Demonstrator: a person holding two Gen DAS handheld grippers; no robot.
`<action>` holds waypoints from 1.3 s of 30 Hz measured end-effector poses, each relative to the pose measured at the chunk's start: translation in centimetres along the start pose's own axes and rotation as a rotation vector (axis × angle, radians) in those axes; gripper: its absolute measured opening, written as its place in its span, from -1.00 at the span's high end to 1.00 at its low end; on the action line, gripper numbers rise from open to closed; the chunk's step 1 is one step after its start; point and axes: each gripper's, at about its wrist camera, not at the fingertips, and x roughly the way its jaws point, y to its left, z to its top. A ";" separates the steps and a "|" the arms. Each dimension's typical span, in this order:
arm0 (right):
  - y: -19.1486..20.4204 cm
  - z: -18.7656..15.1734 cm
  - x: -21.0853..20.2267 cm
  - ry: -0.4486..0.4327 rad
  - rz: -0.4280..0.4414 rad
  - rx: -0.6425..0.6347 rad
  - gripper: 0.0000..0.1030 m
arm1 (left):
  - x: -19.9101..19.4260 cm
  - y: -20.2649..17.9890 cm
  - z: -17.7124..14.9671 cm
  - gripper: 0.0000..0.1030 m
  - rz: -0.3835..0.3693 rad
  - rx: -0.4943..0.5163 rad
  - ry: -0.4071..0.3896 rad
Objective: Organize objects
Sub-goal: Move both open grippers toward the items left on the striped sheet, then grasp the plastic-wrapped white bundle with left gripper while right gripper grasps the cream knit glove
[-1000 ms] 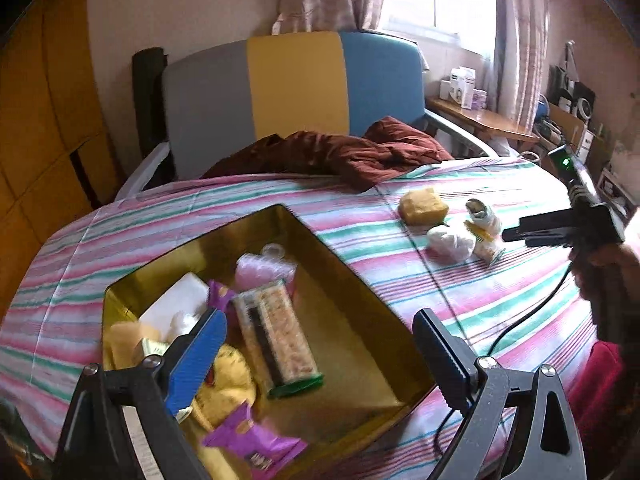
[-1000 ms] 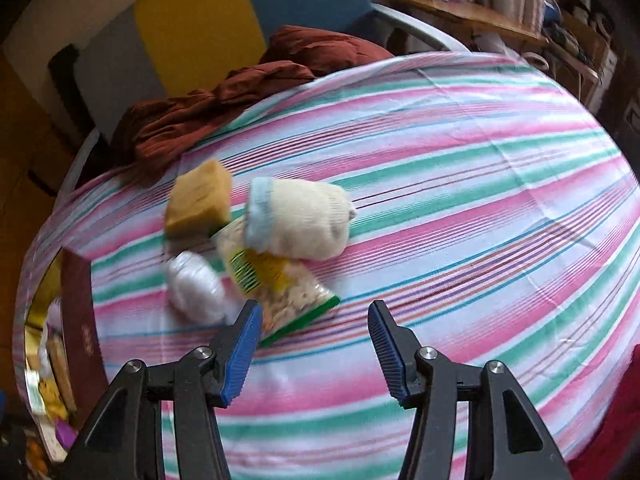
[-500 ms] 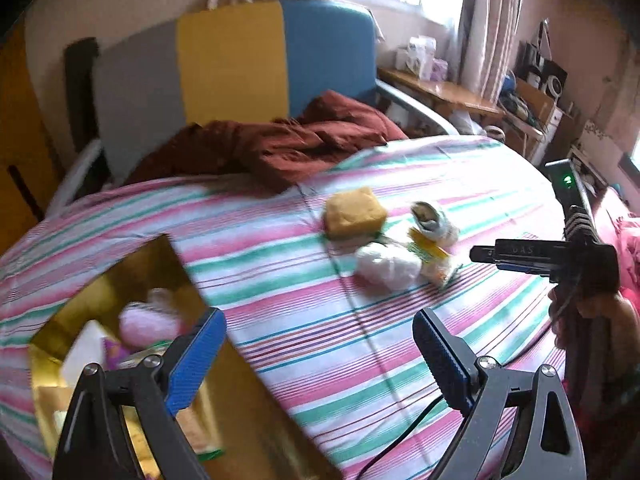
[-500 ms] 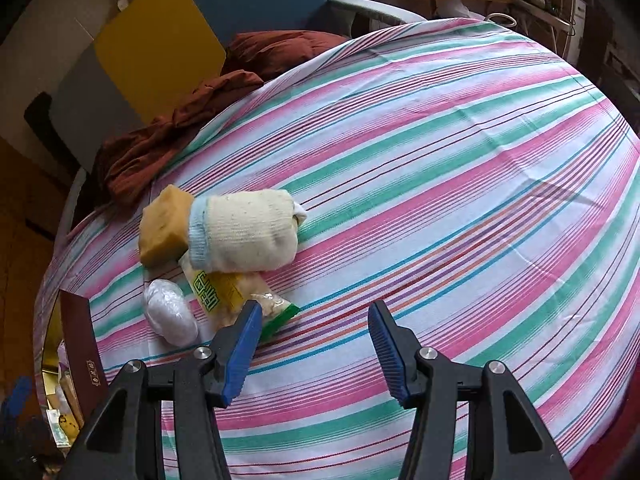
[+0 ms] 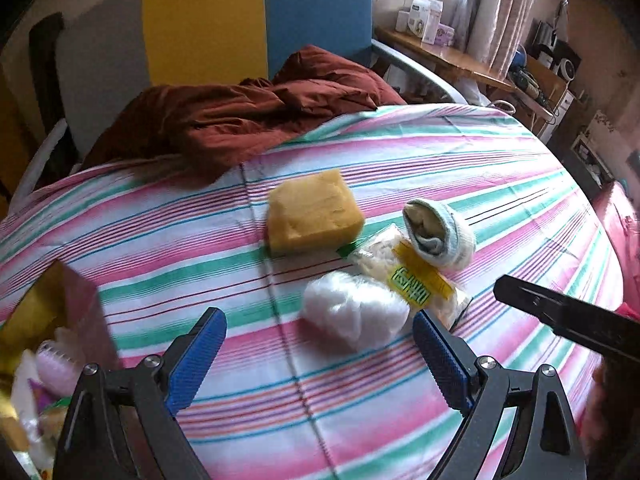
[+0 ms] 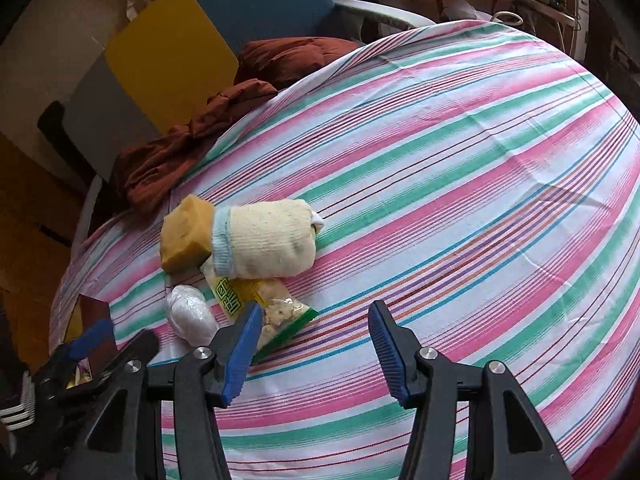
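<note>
White plastic-wrapped bundle (image 5: pixel 356 310) lies on the striped bed sheet (image 5: pixel 460 160), just ahead of the left tongs (image 5: pixel 320 354), whose jaws stand wide and released, nothing between them. Right tongs (image 6: pixel 316 350) part-open and empty, their left pad over a snack packet (image 6: pixel 276 312). Packet touches the bundle; a rolled sock (image 6: pixel 264 242) rests on it, beside a yellow sponge (image 5: pixel 314 210). Gold box (image 5: pixel 44 320) at left edge
</note>
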 end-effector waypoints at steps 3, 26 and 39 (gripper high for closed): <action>-0.3 0.1 0.0 0.003 0.011 0.016 -0.08 | 1.6 -0.5 0.5 -0.84 -0.019 -0.006 0.021; -0.8 0.1 1.5 0.036 -0.034 0.021 -0.09 | 3.9 2.6 -0.4 -0.56 -0.130 -0.115 0.060; -0.5 0.1 1.6 0.035 -0.031 0.017 -0.09 | 3.1 4.4 0.8 -0.32 -0.131 -0.222 0.075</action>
